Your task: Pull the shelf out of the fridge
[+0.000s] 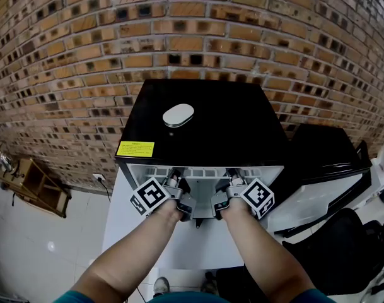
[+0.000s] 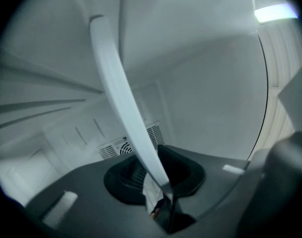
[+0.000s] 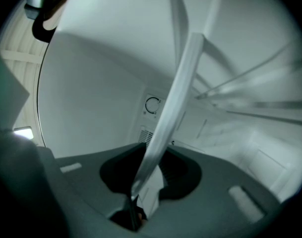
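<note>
Fridge (image 1: 229, 125), black, seen from above, its front open toward me. My left gripper (image 2: 166, 198) reaches into the fridge's opening, jaws nearly together, pinching the white front edge of the shelf (image 2: 118, 98). My right gripper (image 3: 132, 200) reaches in alongside, jaws a little wider, clamped on that same edge. The shelf sits inside the fridge. A white oval object (image 1: 178, 115) lies on the fridge's top.
</note>
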`<action>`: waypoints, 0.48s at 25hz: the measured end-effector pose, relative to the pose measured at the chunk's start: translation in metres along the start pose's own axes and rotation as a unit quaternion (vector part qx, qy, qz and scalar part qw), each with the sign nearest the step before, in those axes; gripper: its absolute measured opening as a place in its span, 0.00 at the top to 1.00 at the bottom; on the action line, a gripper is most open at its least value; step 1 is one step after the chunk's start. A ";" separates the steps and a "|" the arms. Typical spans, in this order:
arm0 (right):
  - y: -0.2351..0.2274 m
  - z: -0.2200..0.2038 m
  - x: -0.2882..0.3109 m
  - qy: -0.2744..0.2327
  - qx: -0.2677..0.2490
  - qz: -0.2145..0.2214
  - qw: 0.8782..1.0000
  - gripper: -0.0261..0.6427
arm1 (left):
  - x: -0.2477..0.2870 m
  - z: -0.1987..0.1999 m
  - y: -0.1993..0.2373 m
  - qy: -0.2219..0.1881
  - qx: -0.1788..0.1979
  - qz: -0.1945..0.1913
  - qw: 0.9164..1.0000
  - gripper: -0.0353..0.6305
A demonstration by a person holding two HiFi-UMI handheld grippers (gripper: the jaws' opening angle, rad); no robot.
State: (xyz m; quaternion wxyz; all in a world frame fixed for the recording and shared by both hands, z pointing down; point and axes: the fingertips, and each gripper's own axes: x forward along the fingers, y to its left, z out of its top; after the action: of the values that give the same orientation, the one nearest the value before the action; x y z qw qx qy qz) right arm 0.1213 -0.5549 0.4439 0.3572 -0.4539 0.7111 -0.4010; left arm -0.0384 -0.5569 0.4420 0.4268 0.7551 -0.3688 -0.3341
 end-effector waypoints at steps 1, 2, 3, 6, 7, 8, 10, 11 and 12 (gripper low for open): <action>0.000 0.000 0.000 -0.001 0.002 -0.001 1.000 0.85 | 0.000 0.000 0.000 0.000 -0.001 0.000 1.000 0.88; 0.001 0.000 -0.001 -0.001 0.004 -0.002 1.000 0.85 | 0.000 -0.001 -0.001 0.000 -0.003 0.000 1.000 0.88; 0.001 -0.001 -0.003 -0.002 0.005 -0.001 1.000 0.85 | -0.002 -0.002 -0.001 0.001 -0.004 -0.001 1.000 0.88; 0.003 -0.003 -0.008 -0.001 0.009 0.000 1.000 0.85 | -0.007 -0.004 -0.003 0.002 -0.004 -0.005 1.000 0.88; 0.003 -0.003 -0.009 -0.001 0.007 0.000 1.000 0.85 | -0.008 -0.004 -0.003 0.002 -0.003 -0.004 1.000 0.88; 0.003 -0.003 -0.010 0.000 0.005 0.000 1.000 0.85 | -0.009 -0.005 -0.004 0.003 -0.003 -0.003 1.000 0.88; 0.003 -0.004 -0.014 0.001 0.003 -0.001 1.000 0.85 | -0.013 -0.007 -0.005 0.005 -0.003 -0.001 1.000 0.88; 0.004 -0.005 -0.017 0.001 0.003 -0.001 1.000 0.85 | -0.015 -0.008 -0.006 0.006 -0.003 -0.001 1.000 0.88; 0.005 -0.005 -0.019 0.001 0.003 -0.001 1.000 0.85 | -0.017 -0.009 -0.007 0.006 -0.003 -0.001 1.000 0.88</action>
State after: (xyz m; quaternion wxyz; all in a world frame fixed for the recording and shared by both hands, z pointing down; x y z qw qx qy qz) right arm 0.1213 -0.5348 0.4445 0.3572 -0.4530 0.7097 -0.4044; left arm -0.0376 -0.5370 0.4424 0.4313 0.7562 -0.3641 -0.3310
